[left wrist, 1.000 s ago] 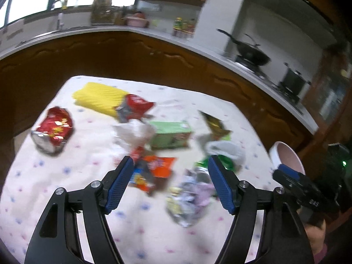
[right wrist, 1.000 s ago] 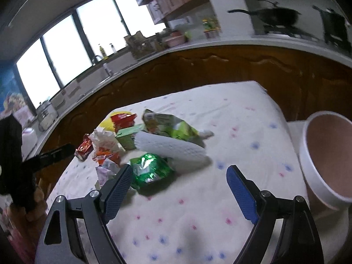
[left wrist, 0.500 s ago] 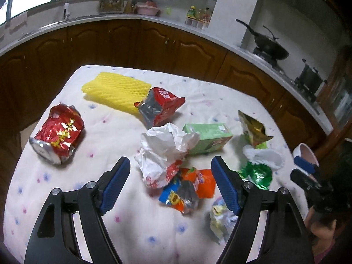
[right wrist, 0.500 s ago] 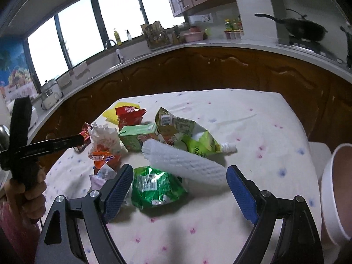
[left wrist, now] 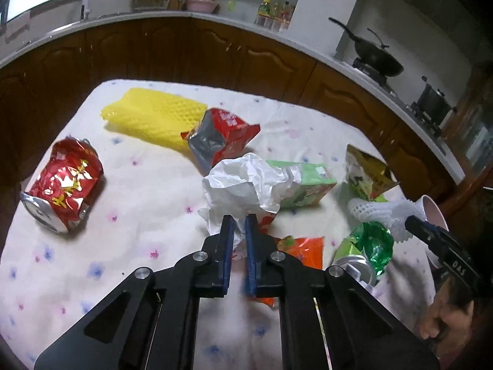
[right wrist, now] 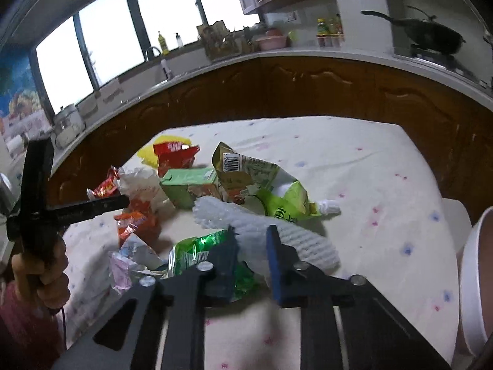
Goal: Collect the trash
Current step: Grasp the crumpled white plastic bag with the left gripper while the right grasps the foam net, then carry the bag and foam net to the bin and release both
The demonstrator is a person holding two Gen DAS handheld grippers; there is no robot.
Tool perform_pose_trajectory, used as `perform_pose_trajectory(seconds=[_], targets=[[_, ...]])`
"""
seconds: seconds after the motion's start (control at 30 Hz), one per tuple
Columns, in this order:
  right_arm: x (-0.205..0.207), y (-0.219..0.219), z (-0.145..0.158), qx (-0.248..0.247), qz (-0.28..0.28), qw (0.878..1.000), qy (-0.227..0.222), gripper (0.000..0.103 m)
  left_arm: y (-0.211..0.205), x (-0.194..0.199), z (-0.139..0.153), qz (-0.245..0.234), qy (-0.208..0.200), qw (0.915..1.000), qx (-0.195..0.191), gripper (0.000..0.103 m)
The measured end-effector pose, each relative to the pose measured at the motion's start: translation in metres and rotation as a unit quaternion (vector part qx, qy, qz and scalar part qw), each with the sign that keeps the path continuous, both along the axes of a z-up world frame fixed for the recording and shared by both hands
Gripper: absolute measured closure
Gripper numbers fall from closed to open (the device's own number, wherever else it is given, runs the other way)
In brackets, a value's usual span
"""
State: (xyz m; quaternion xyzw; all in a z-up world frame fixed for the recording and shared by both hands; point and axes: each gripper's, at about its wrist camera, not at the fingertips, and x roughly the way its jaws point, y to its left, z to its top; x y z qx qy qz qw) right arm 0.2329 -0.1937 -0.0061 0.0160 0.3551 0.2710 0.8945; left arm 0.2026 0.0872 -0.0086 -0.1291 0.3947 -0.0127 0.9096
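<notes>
You had both jaws just closing: the left gripper (left wrist: 238,226) nipped the near edge of the crumpled white bag (left wrist: 243,185) mid-surface, and the right gripper (right wrist: 251,236) squeezed the near end of the white foam net (right wrist: 265,231) beside the green wrapper (right wrist: 194,251). Both bites looked thin, so you needed a slow, straight lift, watching that neither piece slid free, then a carry to the white bin (right wrist: 471,277) at the right edge, I reckoned
</notes>
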Motion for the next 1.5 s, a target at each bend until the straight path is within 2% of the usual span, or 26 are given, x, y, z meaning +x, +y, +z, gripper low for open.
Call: perform_pose_trajectory(seconds=[0.07,0.27,0.57,0.73,1.03,1.5], targets=[[-0.004,-0.007,0.003,0.014,-0.004,1.0,-0.001,0.092,-0.001,-0.004,0.006,-0.002,-0.008,1.0,0.001,0.097],[-0.022,-0.022,0.019,0.035,-0.014,0.999,-0.023,0.093,-0.005,-0.023,0.034,-0.009,-0.045,0.9989,-0.003,0.097],[-0.046,-0.053,0.052,0.069,-0.04,0.995,-0.058,0.093,-0.039,-0.038,0.065,-0.057,-0.084,0.9947,-0.017,0.098],[-0.059,-0.078,0.06,0.085,-0.065,0.992,-0.067,0.093,-0.065,-0.039,0.068,-0.085,-0.086,0.9924,-0.022,0.098],[-0.08,-0.121,0.07,0.083,-0.114,0.987,-0.083,0.093,-0.122,-0.043,0.068,-0.138,-0.086,0.9863,-0.026,0.098],[-0.102,-0.181,0.066,0.096,-0.18,0.975,-0.085,0.093,-0.194,-0.042,0.07,-0.206,-0.086,0.9745,-0.027,0.098]])
